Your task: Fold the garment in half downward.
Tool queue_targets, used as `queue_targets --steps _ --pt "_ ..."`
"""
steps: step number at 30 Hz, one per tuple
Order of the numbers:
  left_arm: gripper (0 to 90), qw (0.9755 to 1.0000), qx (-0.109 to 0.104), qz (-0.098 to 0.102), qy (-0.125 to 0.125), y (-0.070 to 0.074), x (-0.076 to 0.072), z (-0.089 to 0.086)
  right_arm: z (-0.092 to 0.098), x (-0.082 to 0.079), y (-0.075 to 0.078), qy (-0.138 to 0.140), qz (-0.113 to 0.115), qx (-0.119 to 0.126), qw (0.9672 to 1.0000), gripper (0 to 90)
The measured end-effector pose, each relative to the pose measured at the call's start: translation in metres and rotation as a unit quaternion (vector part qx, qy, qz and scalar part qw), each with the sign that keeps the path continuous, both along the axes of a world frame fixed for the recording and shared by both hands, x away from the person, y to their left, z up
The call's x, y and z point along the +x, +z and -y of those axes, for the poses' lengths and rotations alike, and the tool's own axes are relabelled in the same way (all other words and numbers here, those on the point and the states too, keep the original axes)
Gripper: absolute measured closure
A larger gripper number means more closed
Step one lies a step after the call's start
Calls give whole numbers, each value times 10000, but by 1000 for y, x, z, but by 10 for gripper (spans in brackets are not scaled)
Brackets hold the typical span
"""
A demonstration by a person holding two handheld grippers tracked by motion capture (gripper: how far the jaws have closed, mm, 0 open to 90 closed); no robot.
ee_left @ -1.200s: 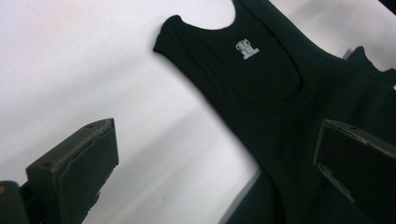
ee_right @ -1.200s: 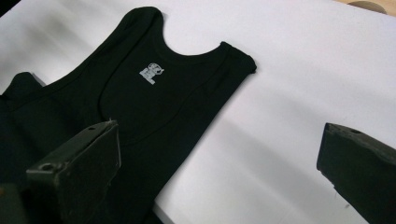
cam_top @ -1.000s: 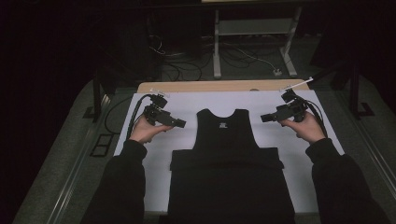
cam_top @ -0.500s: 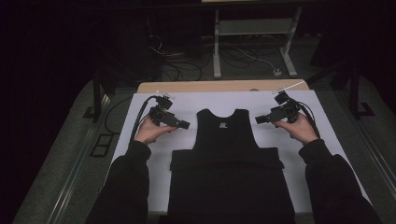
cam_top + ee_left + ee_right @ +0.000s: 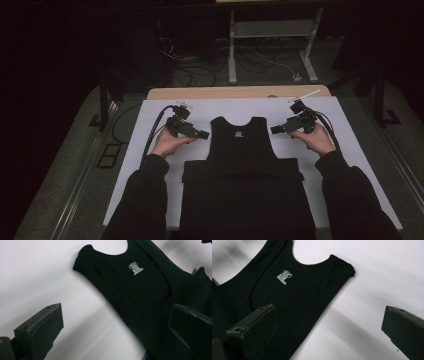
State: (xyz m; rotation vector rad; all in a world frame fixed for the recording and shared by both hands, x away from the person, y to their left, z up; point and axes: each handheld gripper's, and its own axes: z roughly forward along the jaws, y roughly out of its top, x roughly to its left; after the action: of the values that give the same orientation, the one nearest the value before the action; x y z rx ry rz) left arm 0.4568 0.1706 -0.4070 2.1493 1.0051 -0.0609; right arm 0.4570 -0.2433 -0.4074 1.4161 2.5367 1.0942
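Note:
A black sleeveless top (image 5: 241, 150) lies flat on the white table cover (image 5: 145, 130), neck away from me, its lower part folded up across the middle. A small white label (image 5: 135, 267) sits inside the neck; the same label (image 5: 284, 277) appears in the right gripper view. My left gripper (image 5: 204, 134) hovers just left of the top's left shoulder strap, open, nothing between its jaws. My right gripper (image 5: 273, 129) hovers just right of the right shoulder strap (image 5: 342, 266), open too. Both point inward at the garment.
The white cover ends at a wooden table edge (image 5: 240, 92) at the back. Beyond it stand a metal shelf frame (image 5: 272, 35) and loose cables on the floor (image 5: 200, 70). Gripper cables (image 5: 152, 137) trail off the left side.
Both grippers have moved inward toward the top's shoulder straps and slightly toward me; jaws stay open. The garment has not moved.

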Motion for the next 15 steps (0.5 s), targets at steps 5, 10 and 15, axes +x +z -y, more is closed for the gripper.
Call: queue_targets --steps 5,10,15 --pt "0 9999 -126 -59 -40 -4 0 4 -4 1 -6 21 -59 -60 10000 0" --pt "0 10000 -63 -53 -55 -8 1 8 -9 2 -13 64 -101 -93 9999 0" --pt "0 9999 -90 -63 -72 -13 0 13 -17 2 -19 54 -167 -81 9998 0"
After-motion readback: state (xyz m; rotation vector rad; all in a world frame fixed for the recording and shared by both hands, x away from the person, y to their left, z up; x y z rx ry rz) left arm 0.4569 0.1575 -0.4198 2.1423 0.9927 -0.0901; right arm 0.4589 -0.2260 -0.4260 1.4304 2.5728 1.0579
